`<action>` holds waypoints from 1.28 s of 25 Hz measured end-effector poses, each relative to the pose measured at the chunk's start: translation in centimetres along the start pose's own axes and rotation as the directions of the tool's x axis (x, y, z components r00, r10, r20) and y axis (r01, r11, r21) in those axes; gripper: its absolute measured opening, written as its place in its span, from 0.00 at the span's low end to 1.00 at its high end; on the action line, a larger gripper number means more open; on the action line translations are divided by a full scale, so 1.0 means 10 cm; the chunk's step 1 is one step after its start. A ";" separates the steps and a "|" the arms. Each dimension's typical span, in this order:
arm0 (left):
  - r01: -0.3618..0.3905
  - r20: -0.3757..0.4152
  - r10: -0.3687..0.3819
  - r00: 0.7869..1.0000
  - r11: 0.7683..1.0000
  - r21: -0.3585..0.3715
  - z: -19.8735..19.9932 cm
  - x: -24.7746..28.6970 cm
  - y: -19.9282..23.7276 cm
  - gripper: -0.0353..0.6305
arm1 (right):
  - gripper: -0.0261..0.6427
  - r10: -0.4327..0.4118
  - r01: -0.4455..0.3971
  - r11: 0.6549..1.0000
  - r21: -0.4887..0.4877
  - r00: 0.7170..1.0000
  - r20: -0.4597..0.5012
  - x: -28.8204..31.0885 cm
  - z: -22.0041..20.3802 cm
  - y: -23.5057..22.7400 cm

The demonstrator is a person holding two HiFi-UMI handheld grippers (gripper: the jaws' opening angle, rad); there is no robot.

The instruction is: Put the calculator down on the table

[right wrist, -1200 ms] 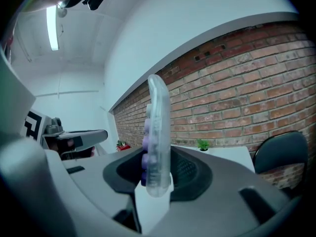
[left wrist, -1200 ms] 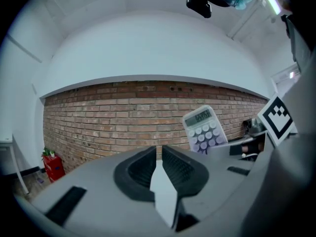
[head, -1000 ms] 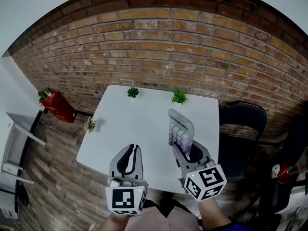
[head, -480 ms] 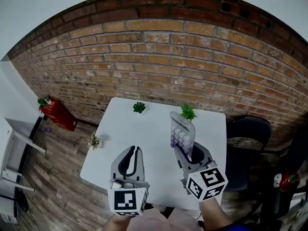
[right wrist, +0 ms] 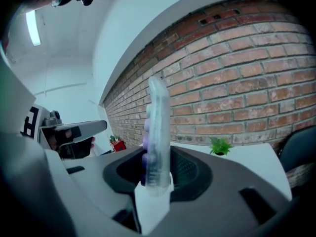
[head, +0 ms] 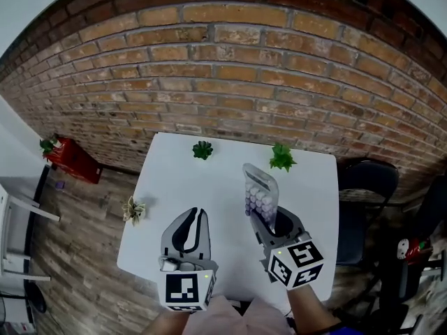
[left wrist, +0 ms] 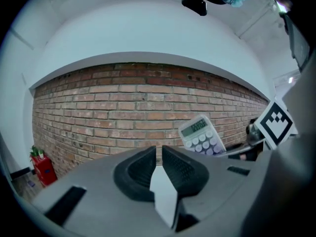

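The calculator (head: 258, 189), pale with lilac keys and a grey screen, stands upright over the white table (head: 181, 180). My right gripper (head: 269, 220) is shut on its lower end. In the right gripper view the calculator (right wrist: 158, 127) shows edge-on between the pads of the right gripper (right wrist: 157, 168). My left gripper (head: 194, 216) hovers over the table's near left part, shut, with nothing in it. In the left gripper view its jaws (left wrist: 159, 151) meet at the tips, and the calculator (left wrist: 199, 134) shows to the right, face on.
Two small green plants (head: 202, 149) (head: 282, 158) stand at the table's far edge, by the brick wall (head: 230, 68). A third plant (head: 132, 209) sits off the table's left edge. A black chair (head: 364, 187) stands at the right. A red object (head: 68, 158) lies on the floor at the left.
Both grippers have moved forward over the table toward the brick wall and sunk a little. The calculator stays upright in the right gripper.
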State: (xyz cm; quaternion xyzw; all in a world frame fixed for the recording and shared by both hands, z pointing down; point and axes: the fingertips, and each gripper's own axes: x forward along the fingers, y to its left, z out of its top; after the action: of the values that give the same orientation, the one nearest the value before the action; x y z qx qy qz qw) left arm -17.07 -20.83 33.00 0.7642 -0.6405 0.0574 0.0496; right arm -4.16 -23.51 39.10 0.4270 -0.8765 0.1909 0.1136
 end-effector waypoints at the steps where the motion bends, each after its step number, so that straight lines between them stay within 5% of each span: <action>1: 0.008 -0.009 -0.008 1.000 1.000 -0.007 -0.04 0.04 0.02 0.12 | 0.24 -0.004 0.005 1.000 0.013 1.000 -0.019 0.05 -0.07 0.00; 13: 0.026 -0.142 -0.029 0.990 0.999 -0.024 -0.62 0.29 0.42 0.12 | 0.24 0.009 0.054 0.970 0.238 0.967 -0.256 0.53 -1.05 -0.10; 32: 0.047 -0.199 -0.064 0.978 0.995 -0.088 -0.96 0.54 0.69 0.12 | 0.25 0.044 0.158 0.846 0.509 0.931 -0.363 0.89 -1.63 -0.13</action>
State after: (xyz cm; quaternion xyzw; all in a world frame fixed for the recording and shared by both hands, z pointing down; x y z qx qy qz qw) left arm -23.12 -25.85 43.36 0.7693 -0.6124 0.1066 0.1474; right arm -7.96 -23.52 57.34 0.4255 -0.7401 0.4968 0.1562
